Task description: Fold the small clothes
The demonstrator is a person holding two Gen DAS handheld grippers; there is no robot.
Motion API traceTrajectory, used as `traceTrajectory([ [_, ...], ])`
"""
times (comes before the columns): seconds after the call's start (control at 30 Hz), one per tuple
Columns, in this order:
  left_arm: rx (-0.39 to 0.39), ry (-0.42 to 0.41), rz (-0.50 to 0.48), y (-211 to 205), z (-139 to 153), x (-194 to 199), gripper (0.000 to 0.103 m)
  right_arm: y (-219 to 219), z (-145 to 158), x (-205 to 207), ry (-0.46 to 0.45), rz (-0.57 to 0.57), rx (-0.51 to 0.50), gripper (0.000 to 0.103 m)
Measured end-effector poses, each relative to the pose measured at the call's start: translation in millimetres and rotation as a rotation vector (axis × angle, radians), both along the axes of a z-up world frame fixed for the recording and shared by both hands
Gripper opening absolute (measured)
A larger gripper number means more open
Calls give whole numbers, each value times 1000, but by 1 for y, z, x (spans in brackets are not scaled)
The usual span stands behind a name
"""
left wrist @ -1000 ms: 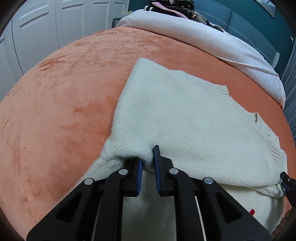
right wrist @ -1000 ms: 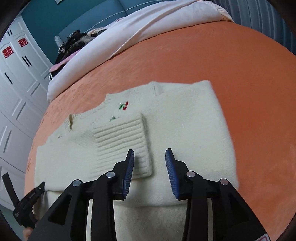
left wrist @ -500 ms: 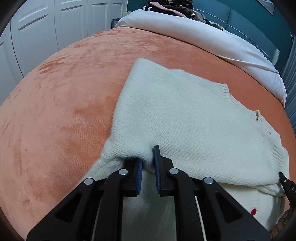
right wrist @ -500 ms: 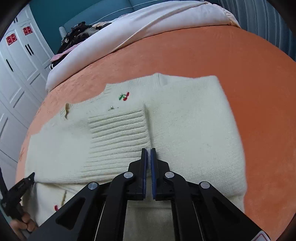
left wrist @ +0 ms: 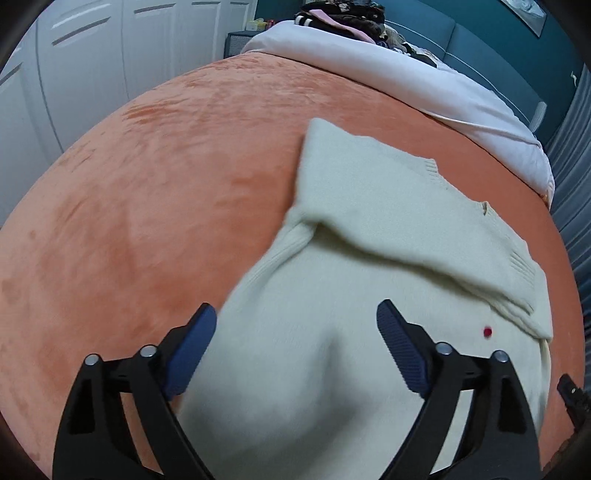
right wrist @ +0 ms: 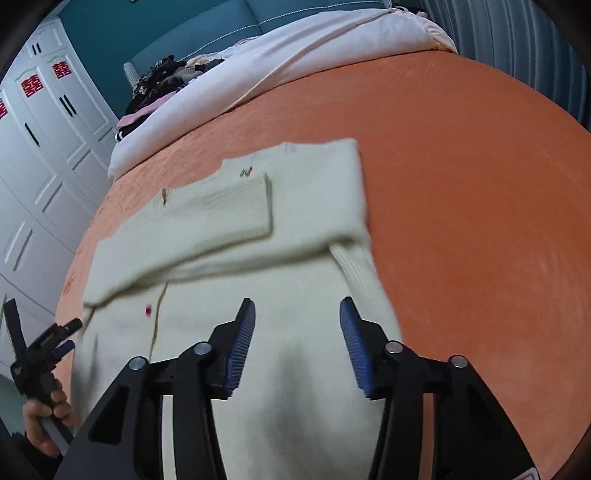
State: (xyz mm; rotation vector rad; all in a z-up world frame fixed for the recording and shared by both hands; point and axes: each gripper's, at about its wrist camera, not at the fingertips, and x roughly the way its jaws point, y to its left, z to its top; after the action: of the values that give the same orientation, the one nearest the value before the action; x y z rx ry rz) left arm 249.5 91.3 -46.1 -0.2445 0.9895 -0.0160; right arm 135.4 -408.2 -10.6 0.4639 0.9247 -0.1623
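Observation:
A cream knit sweater point(left wrist: 369, 229) lies on the orange bedspread point(left wrist: 147, 184), its sleeves folded in over the body. It also shows in the right wrist view point(right wrist: 295, 229), with a ribbed cuff point(right wrist: 240, 203) and a small cherry motif point(right wrist: 246, 172) near the collar. My left gripper point(left wrist: 295, 350) is open and empty above the sweater's near part. My right gripper point(right wrist: 297, 343) is open and empty above the near part too. The left gripper shows at the left edge of the right wrist view point(right wrist: 44, 354), held by a hand.
A white duvet point(left wrist: 406, 74) is bunched at the head of the bed, with dark clothes point(right wrist: 159, 81) piled behind it. White wardrobe doors point(right wrist: 37, 129) stand to the left, a teal headboard point(right wrist: 184, 29) behind. Orange bedspread point(right wrist: 461, 184) stretches to the right.
Both grippers were shut on the sweater's fold half a second ago and are open now. They have pulled back, and the sweater's near part now lies unfolded toward them.

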Motion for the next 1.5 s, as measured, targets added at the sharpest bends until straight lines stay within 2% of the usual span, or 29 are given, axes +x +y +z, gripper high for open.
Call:
traceTrajectory([
  [0.1,-77,83,45,42,-6,-63,90,6,-17,-81,124,12,-3,52],
  [0.17,-197,164,111,69,-18,-106,92,13,-30,-127,195,6,8,53],
  [0.2,-266,173,128,78,-23,-125,92,15,-36,-146,214,3,53,53],
  [0.23,-291,141,123,81,-20,-142,92,19,-42,-162,224,2,108,53],
  [0.3,-264,143,88,72,-17,-157,94,28,-45,-181,196,-12,126,55],
  [0.33,-267,159,67,65,-19,-159,94,32,-45,-183,180,-8,123,61],
  [0.43,-279,192,24,46,-21,-154,91,39,-46,-172,138,-11,160,61],
  [0.47,-278,205,14,40,-21,-150,74,39,-46,-163,128,-18,190,48],
  [0.5,-266,225,16,37,-21,-147,49,39,-47,-158,127,-44,204,33],
  [0.53,-271,236,12,35,-19,-144,34,37,-46,-152,126,-55,226,11],
  [0.57,-300,263,8,37,-18,-144,10,36,-41,-151,104,-68,262,10],
  [0.63,-357,250,31,42,-7,-153,9,35,-18,-157,25,-80,292,9],
  [0.7,-339,197,-2,47,16,-171,9,36,12,-169,-35,-34,267,9],
  [0.8,-302,166,-52,57,45,-207,9,36,41,-196,-50,46,245,8],
  [0.87,-268,178,-92,63,57,-236,9,38,47,-216,3,130,209,8],
  [0.93,-234,218,-126,68,58,-268,9,43,46,-242,96,231,150,8],
  [1.03,-200,336,-167,76,46,-330,9,55,32,-291,246,361,112,8],
  [1.1,-174,399,-198,77,42,-373,9,64,31,-327,308,439,142,8],
  [1.2,-200,429,-208,79,60,-408,9,71,46,-365,298,483,269,8],
  [1.27,-200,342,-202,80,92,-394,9,71,70,-362,219,498,314,8],
  [1.37,-274,164,-194,76,129,-331,9,51,108,-313,12,456,292,8],
  [1.43,-243,61,-165,65,133,-274,10,20,113,-266,-115,343,317,8],
  [1.5,-250,32,-108,53,118,-216,16,-7,95,-217,-181,213,349,9],
])
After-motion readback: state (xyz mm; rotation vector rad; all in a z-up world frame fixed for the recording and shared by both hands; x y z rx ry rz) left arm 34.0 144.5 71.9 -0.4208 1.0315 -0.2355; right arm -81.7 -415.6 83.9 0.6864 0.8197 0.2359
